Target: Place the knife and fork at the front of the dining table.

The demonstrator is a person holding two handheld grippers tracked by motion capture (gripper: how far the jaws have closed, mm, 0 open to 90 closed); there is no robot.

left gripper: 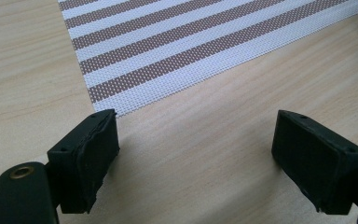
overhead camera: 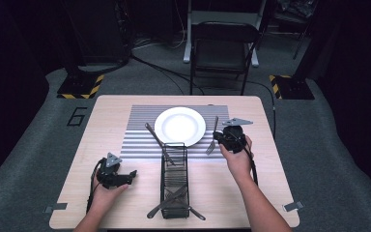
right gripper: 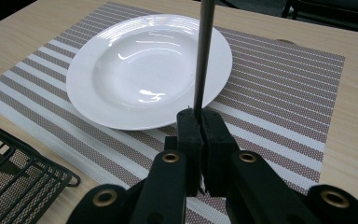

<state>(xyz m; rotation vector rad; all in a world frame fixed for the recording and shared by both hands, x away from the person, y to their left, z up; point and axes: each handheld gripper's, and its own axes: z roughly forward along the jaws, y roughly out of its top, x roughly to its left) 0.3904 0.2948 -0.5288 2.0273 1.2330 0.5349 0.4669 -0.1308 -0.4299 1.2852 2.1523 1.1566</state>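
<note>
Wooden table [overhead camera: 125, 193] with striped placemat [overhead camera: 140, 140], white plate [overhead camera: 179, 126]; right gripper [overhead camera: 221, 137] jaws clamped on fork [overhead camera: 212, 137], left gripper [overhead camera: 131, 175] jaws wide, empty.

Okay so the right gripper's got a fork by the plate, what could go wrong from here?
1. The right gripper pinches the fork only on its thin handle, so it may swivel or slip as it is set down.
2. The fork hangs close to the white plate; it could knock the rim or land on it instead of on the striped placemat.
3. The wire basket stands just to the left, and cutlery leans out of it, so a sideways sweep might snag it.
</note>
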